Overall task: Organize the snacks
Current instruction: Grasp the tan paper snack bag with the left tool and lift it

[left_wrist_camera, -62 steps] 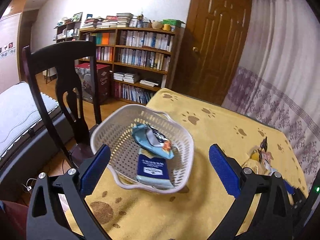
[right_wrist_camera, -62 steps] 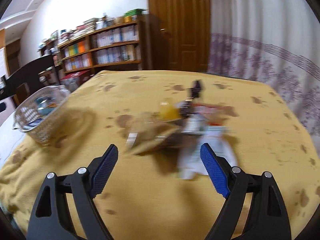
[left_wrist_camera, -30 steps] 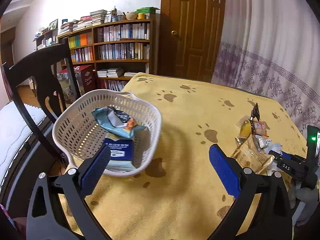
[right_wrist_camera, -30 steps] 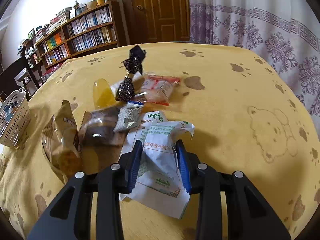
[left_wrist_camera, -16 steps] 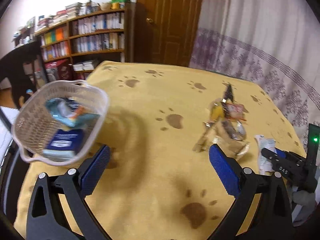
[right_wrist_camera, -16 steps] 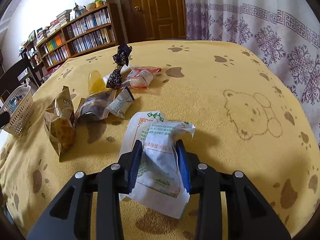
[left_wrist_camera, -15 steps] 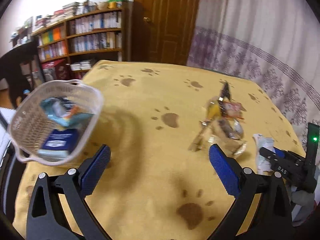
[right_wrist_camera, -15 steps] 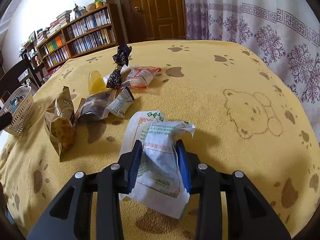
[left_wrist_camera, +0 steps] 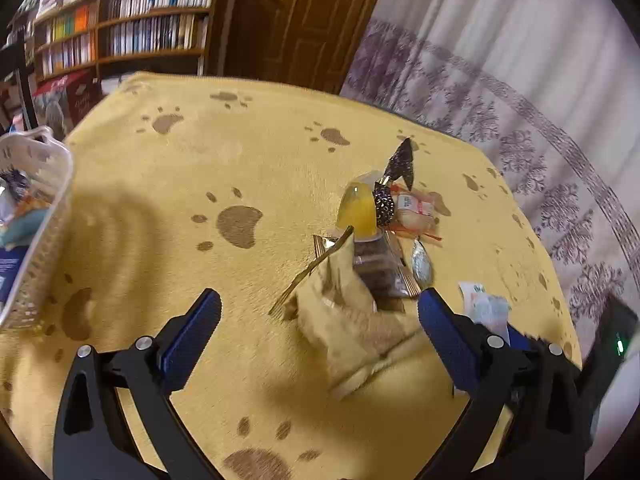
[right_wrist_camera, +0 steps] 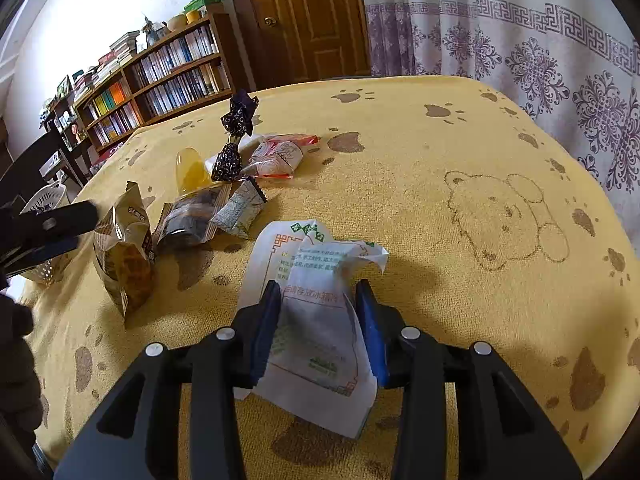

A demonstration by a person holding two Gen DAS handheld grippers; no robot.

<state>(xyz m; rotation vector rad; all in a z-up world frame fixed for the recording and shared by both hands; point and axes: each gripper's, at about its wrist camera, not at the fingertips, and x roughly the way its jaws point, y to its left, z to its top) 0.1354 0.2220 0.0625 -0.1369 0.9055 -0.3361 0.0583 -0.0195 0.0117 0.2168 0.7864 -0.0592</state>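
My right gripper is shut on a white packet with green print, which rests on the yellow paw-print cloth. My left gripper is open, its blue pads straddling a tan crinkled snack bag. Behind that bag lie a dark brown packet, a yellow jelly cup, a dark patterned twist candy, a red-and-white packet and a silver packet. The right wrist view shows the same pile: tan bag, jelly cup, red-and-white packet. The white basket holds packets at far left.
The table's far edge meets a brown door and a patterned curtain. A bookshelf and a dark chair stand to the left. A sleeve shows at the left of the right wrist view.
My left gripper has swung right, away from the basket, and closed in on the snack pile until the tan bag lies between its open fingers. The right gripper stays shut on the white packet.
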